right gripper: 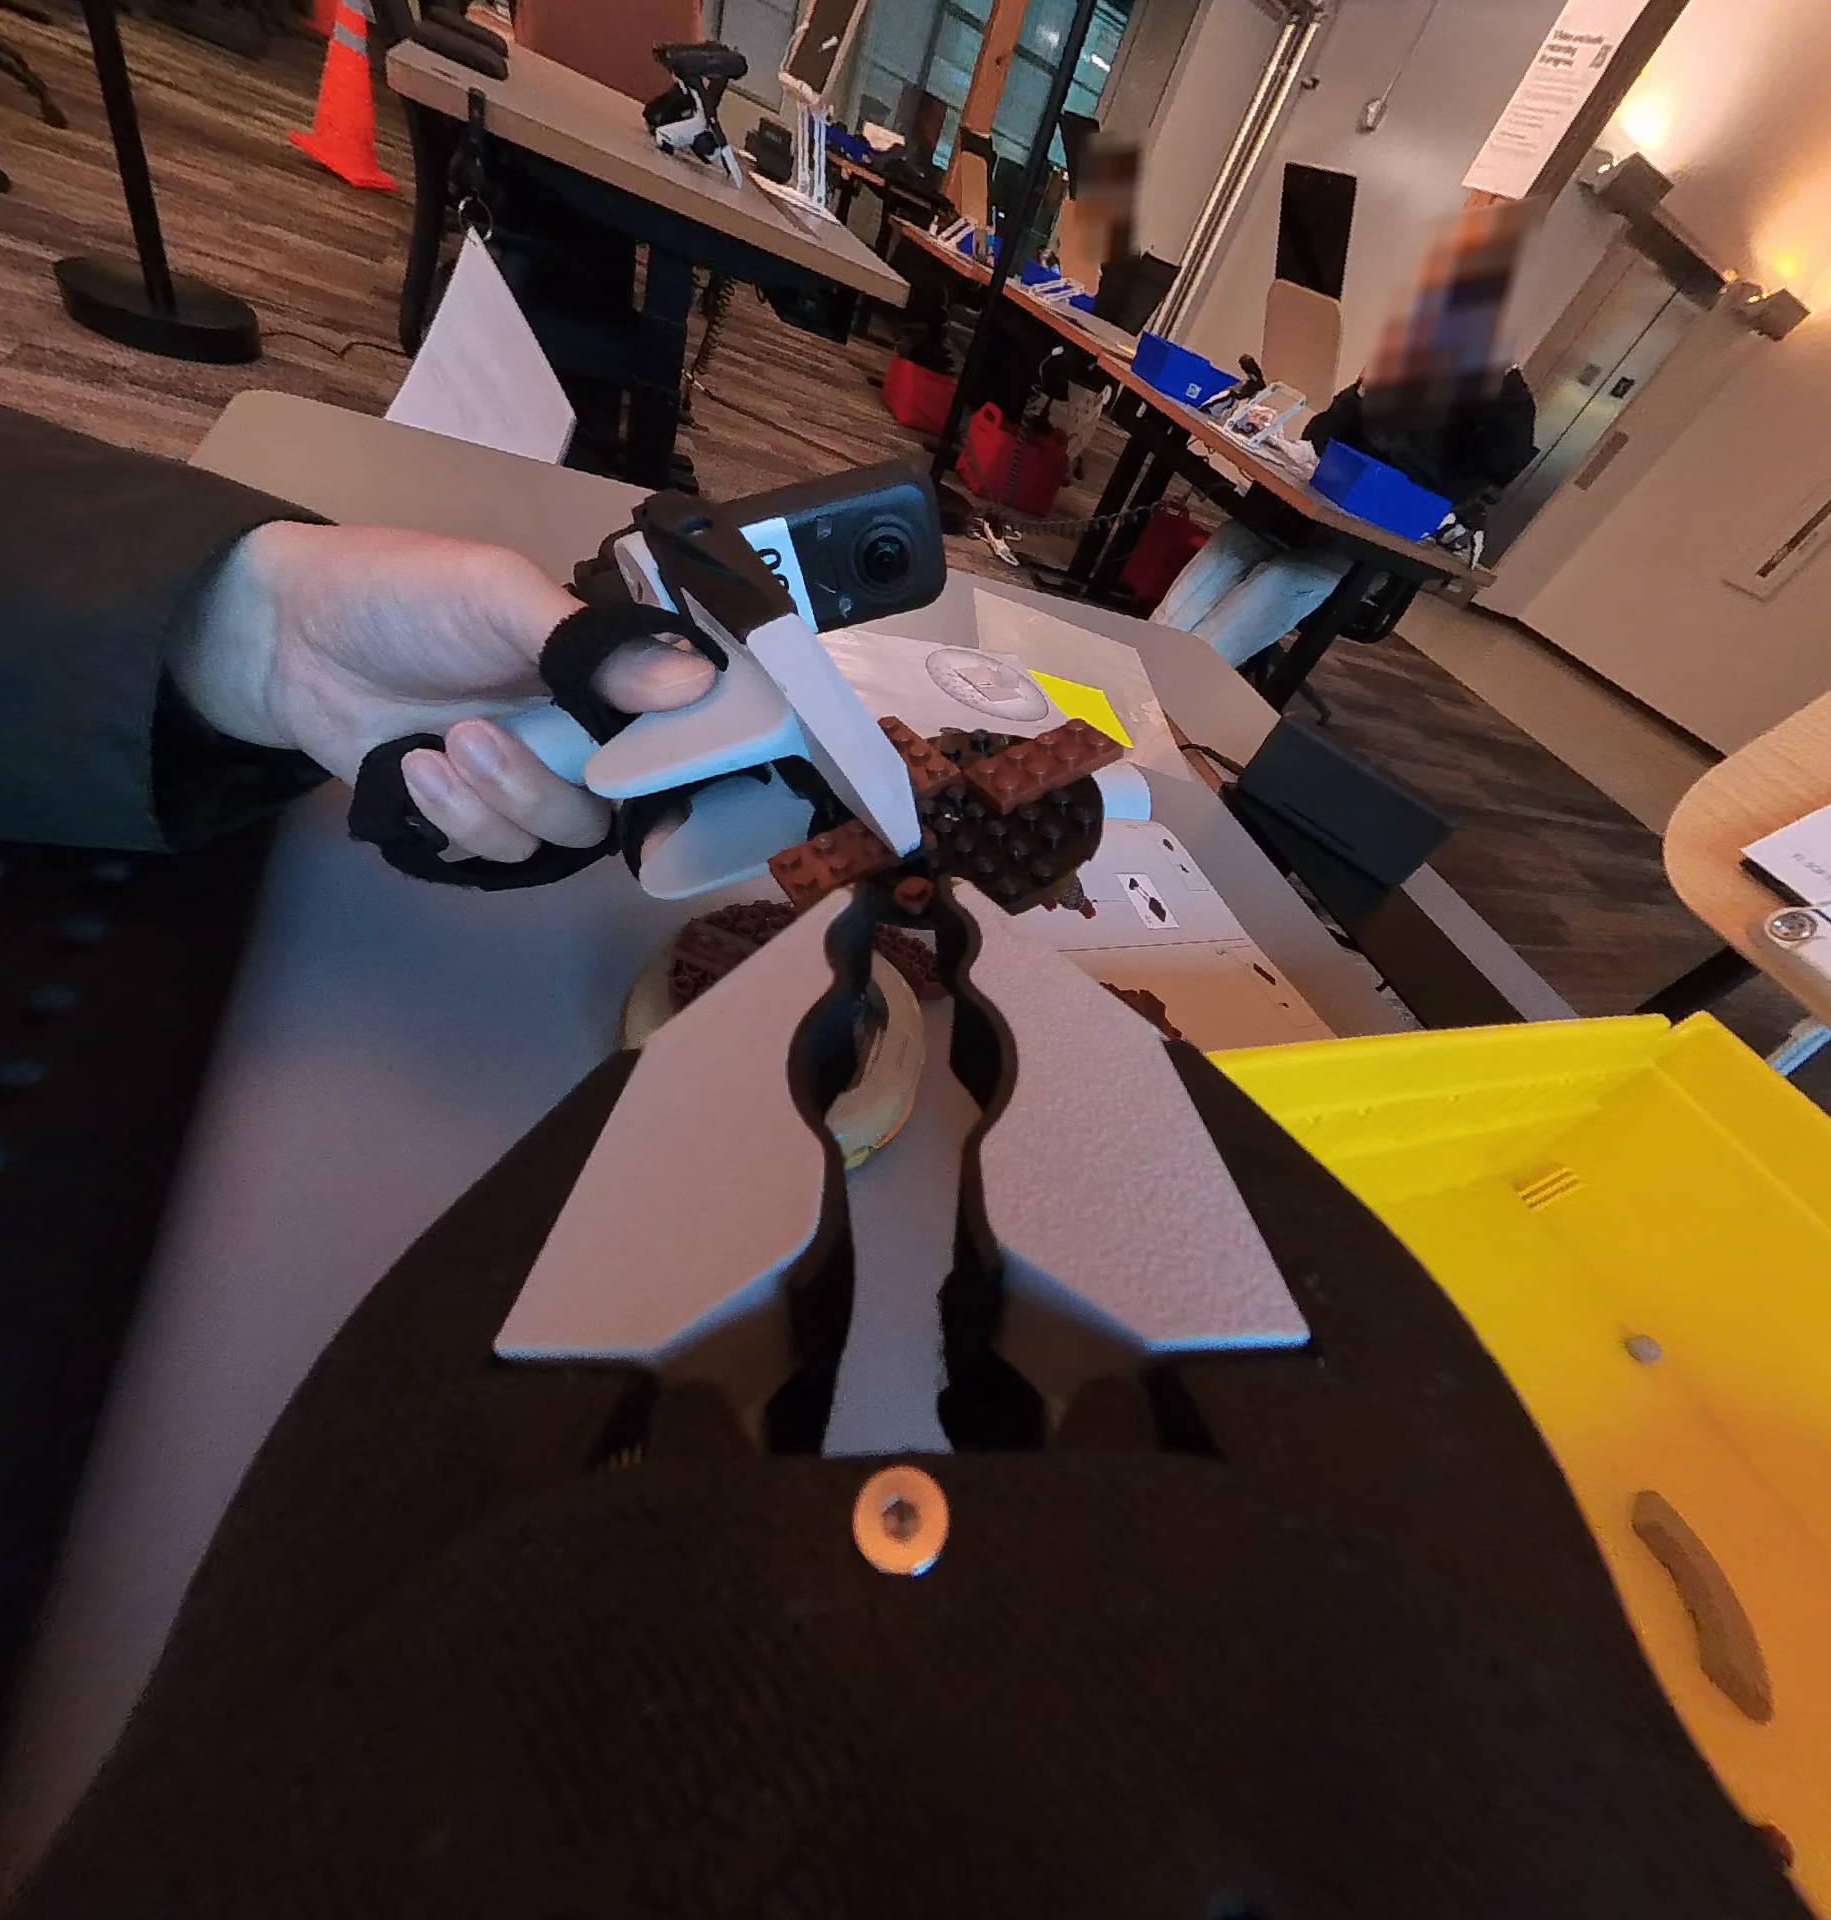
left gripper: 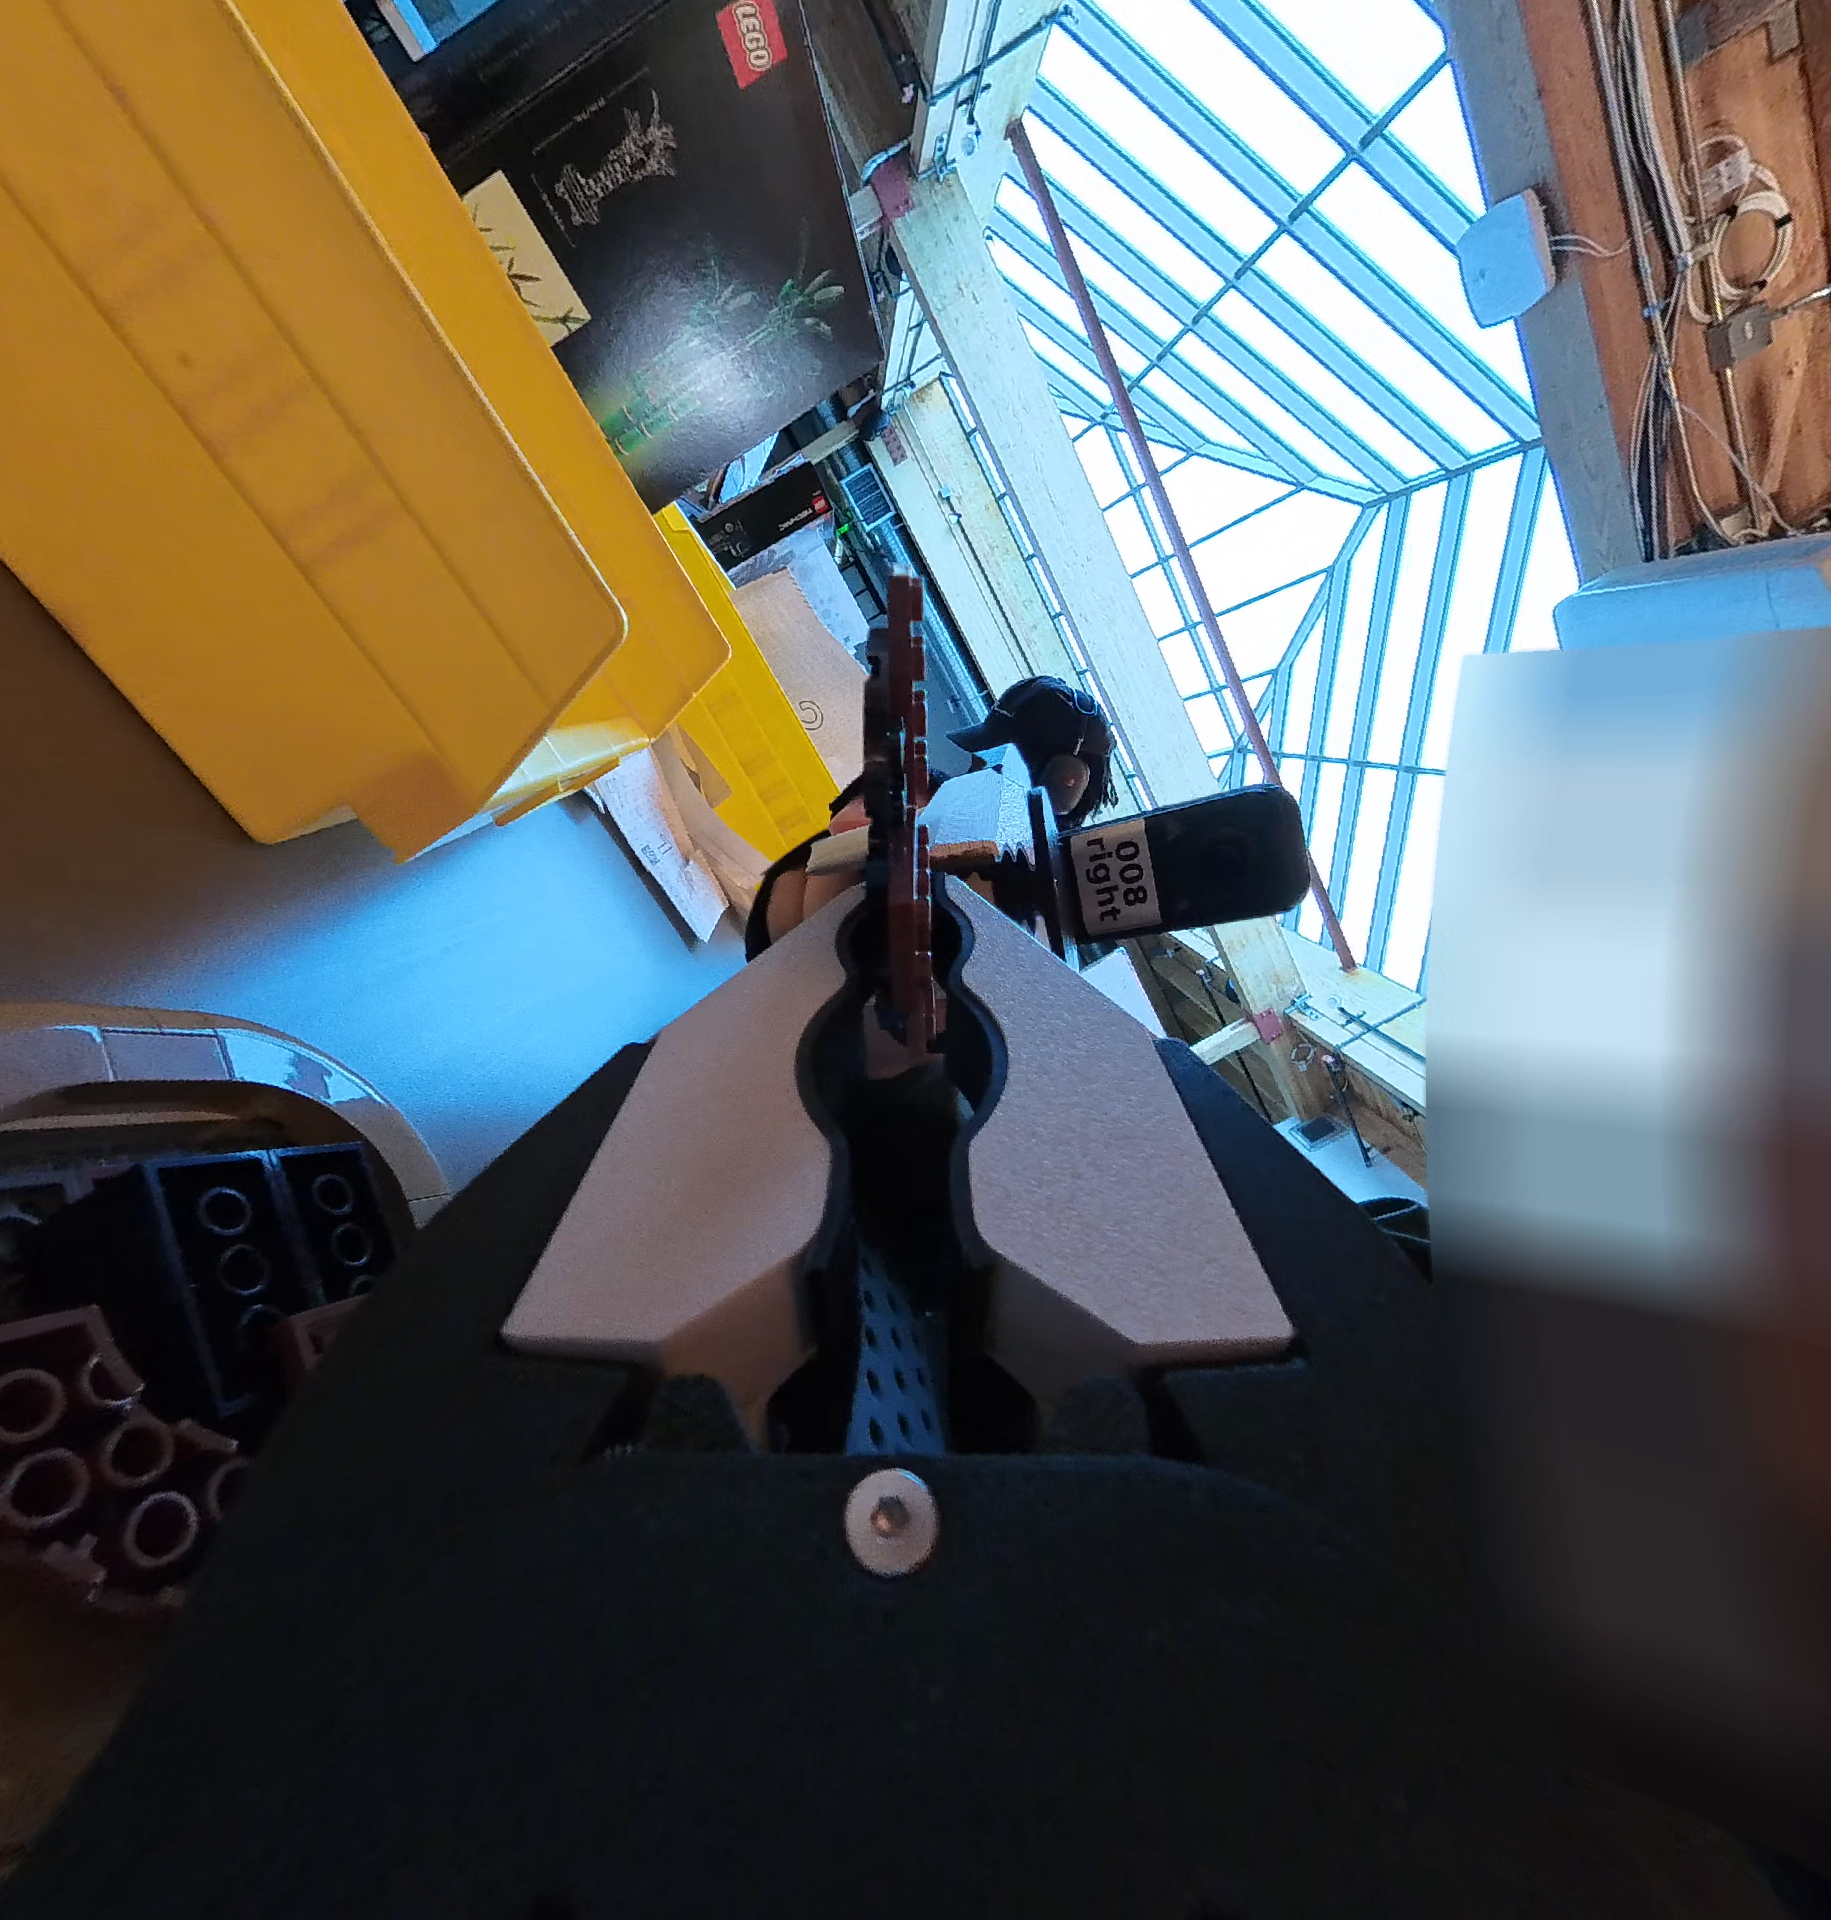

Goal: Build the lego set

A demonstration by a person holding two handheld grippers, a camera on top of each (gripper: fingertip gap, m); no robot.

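Observation:
My left gripper is shut on the brown and black lego plate assembly, seen edge-on in the left wrist view and held up in the air. In the right wrist view the same assembly shows flat, with reddish-brown plates crossing a dark round base, pinched by the left gripper. My right gripper is shut on a small brown lego piece, right at the near edge of the assembly. The right gripper also shows in the left wrist view, beyond the assembly.
A pale plate with a brown lego part sits on the grey table. An instruction booklet lies beyond. A yellow bin stands at right. Yellow bins, a lego box and loose dark bricks show in the left wrist view. My two grippers' fingertips are within a few centimetres of each other.

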